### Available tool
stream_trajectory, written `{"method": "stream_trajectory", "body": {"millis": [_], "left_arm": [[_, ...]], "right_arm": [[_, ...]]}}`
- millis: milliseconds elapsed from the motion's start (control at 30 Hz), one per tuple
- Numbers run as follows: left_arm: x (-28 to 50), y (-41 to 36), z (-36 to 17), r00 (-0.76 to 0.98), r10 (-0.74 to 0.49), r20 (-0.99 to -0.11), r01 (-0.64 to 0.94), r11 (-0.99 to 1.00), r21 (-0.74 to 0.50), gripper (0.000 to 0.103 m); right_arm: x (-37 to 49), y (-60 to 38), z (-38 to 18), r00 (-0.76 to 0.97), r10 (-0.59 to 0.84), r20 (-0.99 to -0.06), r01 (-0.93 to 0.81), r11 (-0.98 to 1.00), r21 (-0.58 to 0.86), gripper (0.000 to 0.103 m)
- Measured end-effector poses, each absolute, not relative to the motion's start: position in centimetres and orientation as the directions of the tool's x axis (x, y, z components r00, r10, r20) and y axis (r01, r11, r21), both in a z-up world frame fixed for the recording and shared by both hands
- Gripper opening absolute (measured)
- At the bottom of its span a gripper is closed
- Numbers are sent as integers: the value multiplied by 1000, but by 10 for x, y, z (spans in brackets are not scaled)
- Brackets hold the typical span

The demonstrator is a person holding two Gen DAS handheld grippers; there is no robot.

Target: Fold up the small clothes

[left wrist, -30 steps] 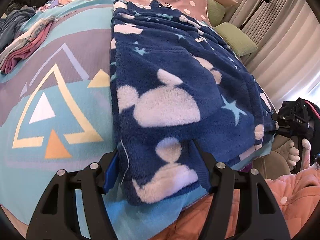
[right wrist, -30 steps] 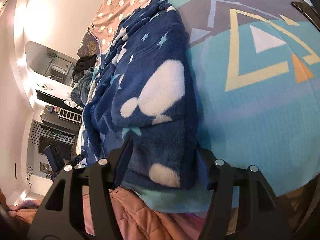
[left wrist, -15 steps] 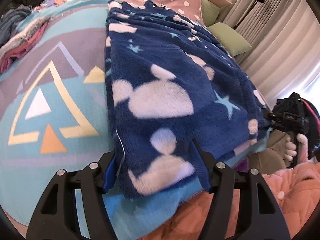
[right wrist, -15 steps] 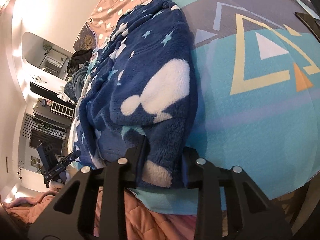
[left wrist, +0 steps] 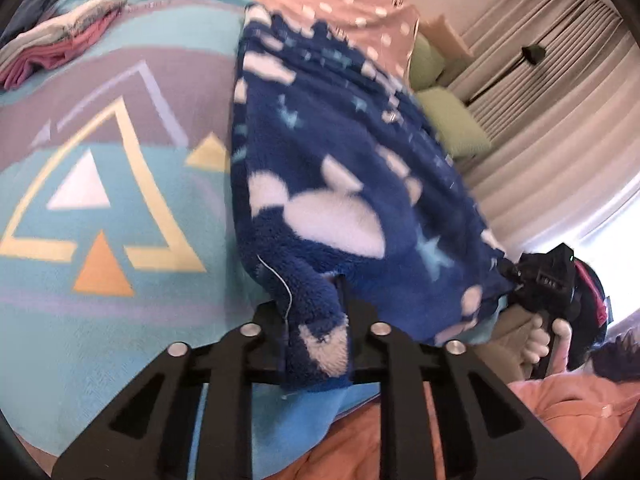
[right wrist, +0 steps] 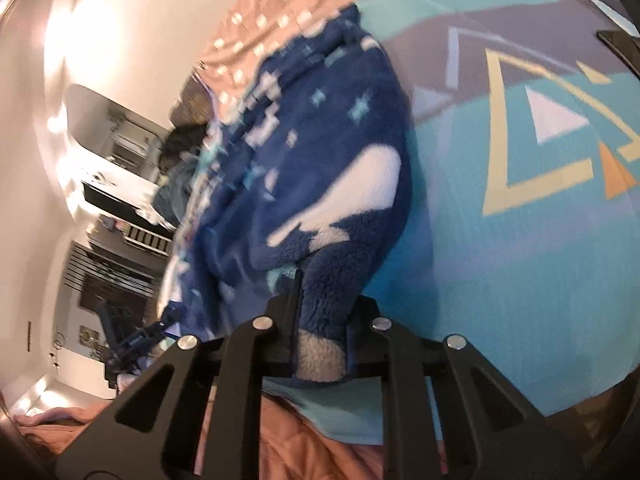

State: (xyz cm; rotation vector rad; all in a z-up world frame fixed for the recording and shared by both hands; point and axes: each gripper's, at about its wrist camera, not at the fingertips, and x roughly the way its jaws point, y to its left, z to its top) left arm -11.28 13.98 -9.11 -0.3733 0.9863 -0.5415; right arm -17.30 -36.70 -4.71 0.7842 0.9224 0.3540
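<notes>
Left hand-held gripper (left wrist: 316,332) and right hand-held gripper (right wrist: 320,336) closing on thick fleece garment (left wrist: 340,184) corners; bunched pile may slip, skewing the fold.

pleated curtains (left wrist: 560,92), green pillows (left wrist: 456,128), white wall (right wrist: 132,12)

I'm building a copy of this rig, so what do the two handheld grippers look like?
Both the left gripper and the right gripper are matte black, with angular cut-out frames, round silver bolt heads and flat, narrow fingers. No cables show.
</notes>
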Motion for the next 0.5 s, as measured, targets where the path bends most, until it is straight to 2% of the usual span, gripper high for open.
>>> {"method": "stream_trajectory", "body": {"millis": [333, 500], "left_arm": [[-104, 133, -24, 549, -581, -601, 354, 813, -463, 18], [-98, 135, -2, 603, -585, -543, 375, 808, -454, 18]], "right_arm": [[-165, -367, -1, 640, 586, -496, -65, 685, 725, 16], [-157, -375, 20, 692, 581, -428, -111, 671, 733, 16]]}}
